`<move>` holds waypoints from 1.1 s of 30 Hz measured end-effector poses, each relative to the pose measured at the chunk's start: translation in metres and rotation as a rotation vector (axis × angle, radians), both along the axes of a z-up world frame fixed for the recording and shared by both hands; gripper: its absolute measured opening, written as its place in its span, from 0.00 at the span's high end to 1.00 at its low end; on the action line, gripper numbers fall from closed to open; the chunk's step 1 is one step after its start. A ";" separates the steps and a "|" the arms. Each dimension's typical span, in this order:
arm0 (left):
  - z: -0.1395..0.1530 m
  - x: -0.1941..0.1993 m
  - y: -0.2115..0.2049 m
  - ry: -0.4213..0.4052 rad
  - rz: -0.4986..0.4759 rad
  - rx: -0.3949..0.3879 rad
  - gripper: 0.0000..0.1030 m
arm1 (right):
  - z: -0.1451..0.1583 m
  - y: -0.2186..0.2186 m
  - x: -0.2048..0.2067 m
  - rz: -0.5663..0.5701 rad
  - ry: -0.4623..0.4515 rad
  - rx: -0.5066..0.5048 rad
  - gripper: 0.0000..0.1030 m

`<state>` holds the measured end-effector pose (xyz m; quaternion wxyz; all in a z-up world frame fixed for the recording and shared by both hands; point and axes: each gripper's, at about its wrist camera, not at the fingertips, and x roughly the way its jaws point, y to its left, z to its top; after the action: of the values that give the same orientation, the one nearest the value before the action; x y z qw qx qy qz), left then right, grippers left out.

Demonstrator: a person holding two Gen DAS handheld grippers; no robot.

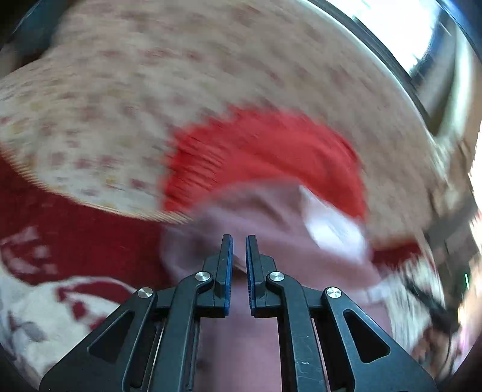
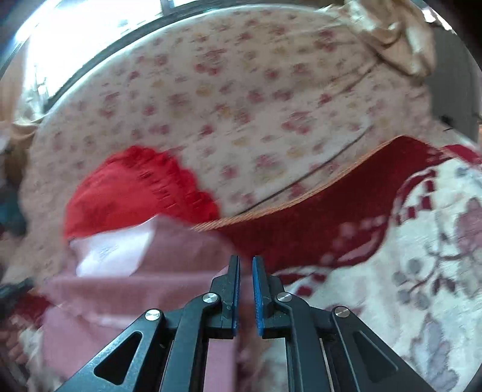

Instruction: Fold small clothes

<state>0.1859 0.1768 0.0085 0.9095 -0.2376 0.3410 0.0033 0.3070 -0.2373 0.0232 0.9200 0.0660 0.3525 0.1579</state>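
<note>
Two layers of bedding frame everything here: a cream floral sheet with small pink and yellow blossoms spreads across the far side, and nearer lies a plush blanket in deep red and off-white with large grey-mauve leaf patterns. A bright window glares at the top edge of both views, and some tan satin-like cloth bunches at the far corner of the sheet. A red garment with a scalloped, ribbed edge lies on the sheet just beyond the pink garment, partly tucked behind it. The pink garment (soft, matte, with a white panel or label showing near its upper edge) sprawls over the blanket where it meets the sheet, directly under and ahead of both tools. The left gripper has its blue-padded jaws nearly together with only a slim gap, the pink cloth behind them; motion blur keeps me from telling whether any fabric is pinched. The right gripper likewise stands almost closed, and nothing visible sits between its pads.
</note>
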 end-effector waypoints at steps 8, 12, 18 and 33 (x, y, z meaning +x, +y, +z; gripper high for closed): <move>-0.049 0.042 -0.058 0.240 -0.148 0.116 0.95 | -0.060 0.062 0.022 0.168 0.238 -0.197 0.93; -0.040 0.053 -0.056 0.205 -0.128 0.117 0.95 | -0.058 0.071 0.037 0.151 0.215 -0.204 0.93; 0.001 0.077 -0.037 0.004 -0.090 0.082 0.95 | -0.031 0.075 0.053 0.141 0.077 -0.089 0.93; 0.004 0.055 -0.007 -0.039 -0.019 0.007 0.94 | 0.004 0.061 0.059 0.046 0.011 0.031 0.93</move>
<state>0.2406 0.1694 0.0127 0.9168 -0.2312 0.3254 -0.0090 0.3657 -0.1764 0.0274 0.9131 0.0728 0.3564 0.1840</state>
